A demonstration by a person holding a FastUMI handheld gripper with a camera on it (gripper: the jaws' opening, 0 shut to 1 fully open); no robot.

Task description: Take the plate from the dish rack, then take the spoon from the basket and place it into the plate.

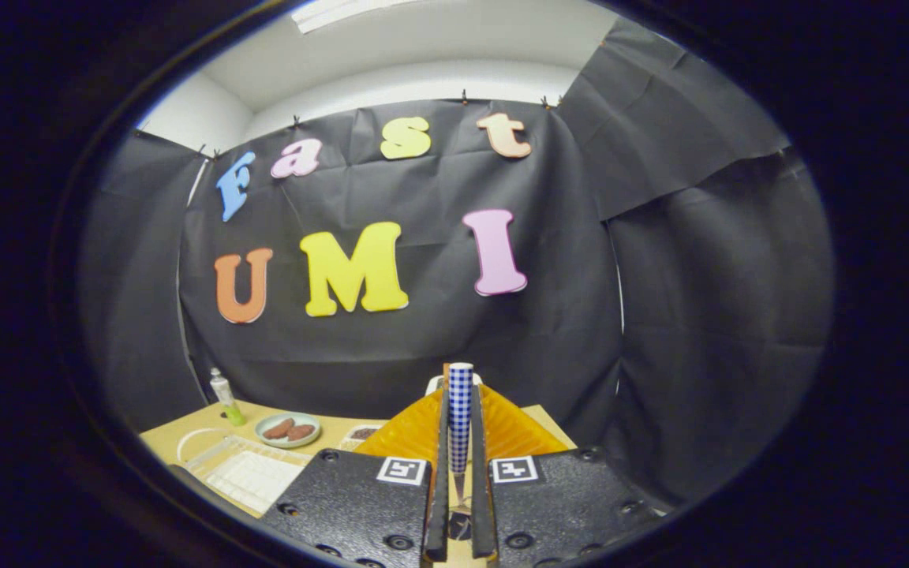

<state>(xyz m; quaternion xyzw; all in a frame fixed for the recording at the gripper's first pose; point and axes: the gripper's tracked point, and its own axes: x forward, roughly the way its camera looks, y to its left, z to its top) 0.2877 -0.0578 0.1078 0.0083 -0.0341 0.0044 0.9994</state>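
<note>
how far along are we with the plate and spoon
In hand: the claw is shut on the spoon, its checked handle upright between the fingers, so the pickup looks done. Left: setting it in the plate. An orange ribbed thing sits just beyond the fingers; whether it's the plate is unclear.

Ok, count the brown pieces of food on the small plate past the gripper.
2, side by side on the small plate on the table, next to the green-based bottle. The gripper is shut on a checkered spoon handle; it may hide others.
</note>
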